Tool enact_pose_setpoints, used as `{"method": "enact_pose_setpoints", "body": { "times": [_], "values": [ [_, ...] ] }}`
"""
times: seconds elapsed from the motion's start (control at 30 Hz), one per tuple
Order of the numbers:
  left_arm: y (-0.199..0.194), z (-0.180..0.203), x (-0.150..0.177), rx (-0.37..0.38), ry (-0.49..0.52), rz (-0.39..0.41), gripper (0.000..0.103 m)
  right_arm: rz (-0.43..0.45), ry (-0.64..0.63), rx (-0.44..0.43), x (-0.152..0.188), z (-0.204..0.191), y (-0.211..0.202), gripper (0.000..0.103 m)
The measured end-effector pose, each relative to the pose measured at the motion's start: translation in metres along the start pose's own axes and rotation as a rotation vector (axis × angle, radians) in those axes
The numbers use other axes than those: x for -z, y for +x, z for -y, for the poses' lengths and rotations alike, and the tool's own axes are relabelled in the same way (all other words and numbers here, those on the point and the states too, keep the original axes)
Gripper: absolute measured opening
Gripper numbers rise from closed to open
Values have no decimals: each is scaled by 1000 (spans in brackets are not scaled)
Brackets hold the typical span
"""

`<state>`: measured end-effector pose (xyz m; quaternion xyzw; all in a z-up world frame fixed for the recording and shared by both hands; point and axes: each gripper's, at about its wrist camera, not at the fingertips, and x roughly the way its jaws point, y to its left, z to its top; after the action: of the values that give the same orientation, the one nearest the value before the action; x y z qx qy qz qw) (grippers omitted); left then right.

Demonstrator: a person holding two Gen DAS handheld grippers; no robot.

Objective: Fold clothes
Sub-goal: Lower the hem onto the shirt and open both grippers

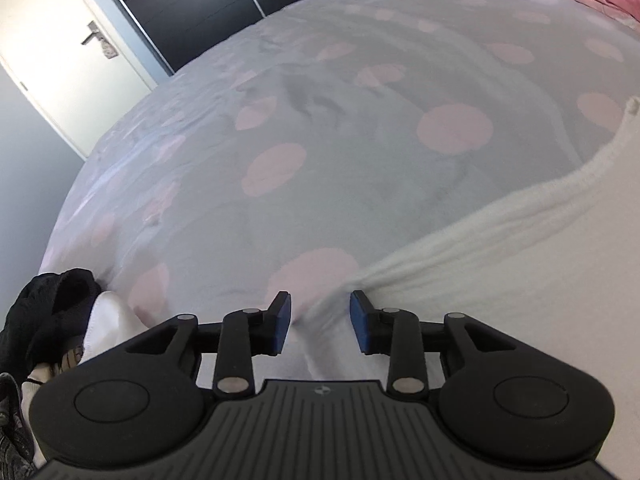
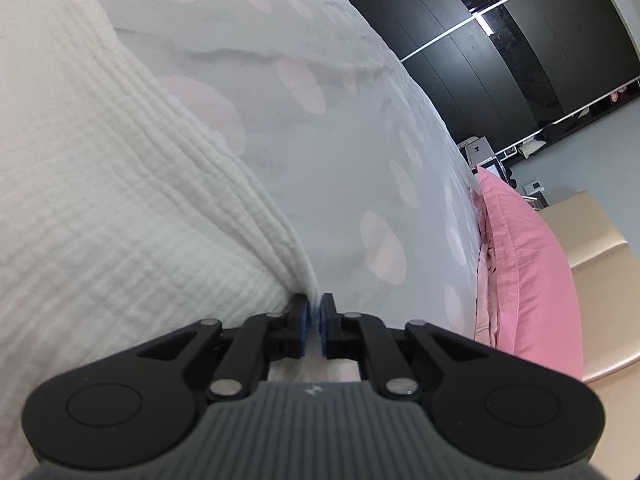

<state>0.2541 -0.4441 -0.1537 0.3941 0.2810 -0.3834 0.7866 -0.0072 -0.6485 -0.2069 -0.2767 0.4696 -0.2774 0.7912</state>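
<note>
A white crinkle-weave garment [image 1: 500, 256] lies on the bed cover [image 1: 320, 128], grey with pink dots. My left gripper [image 1: 320, 322] is open, its blue pads apart, with a corner of the white cloth lying between the jaws. In the right wrist view the same white garment [image 2: 120, 208] fills the left half. My right gripper [image 2: 316, 320] is shut on the garment's edge, a thin fold of white cloth pinched between its blue pads.
A heap of black and white clothes [image 1: 52, 320] lies at the bed's near left edge. A pink pillow [image 2: 528, 272] lies along the bed's right side. A white door [image 1: 60, 52] and dark wardrobes [image 2: 500, 40] stand beyond the bed.
</note>
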Motion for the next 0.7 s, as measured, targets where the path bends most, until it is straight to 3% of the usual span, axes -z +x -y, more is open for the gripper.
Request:
{"method": "enact_pose_setpoints", "body": {
  "times": [0.03, 0.07, 0.13, 0.23, 0.37, 0.47, 0.7],
  "values": [
    [-3, -3, -2, -21, -13, 8, 32, -13, 32, 10, 0, 6, -2, 40],
    [-8, -5, -3, -33, -16, 10, 32, -27, 77, 7, -1, 15, -4, 43],
    [-20, -10, -5, -57, -21, 14, 42, -52, 171, -19, 2, 33, -11, 43],
    [-44, -13, 1, -70, -13, 30, 46, -58, 258, -24, 10, 55, -31, 44],
    [-85, -14, 28, 11, -59, 22, 46, -70, 385, -112, 34, 71, -74, 44],
    [-114, -13, 55, 77, -133, 3, 46, -97, 501, -223, 61, 72, -109, 43],
    [-166, -14, 126, 214, -317, -38, 47, -181, 746, -428, 130, 49, -179, 43]
  ]
}}
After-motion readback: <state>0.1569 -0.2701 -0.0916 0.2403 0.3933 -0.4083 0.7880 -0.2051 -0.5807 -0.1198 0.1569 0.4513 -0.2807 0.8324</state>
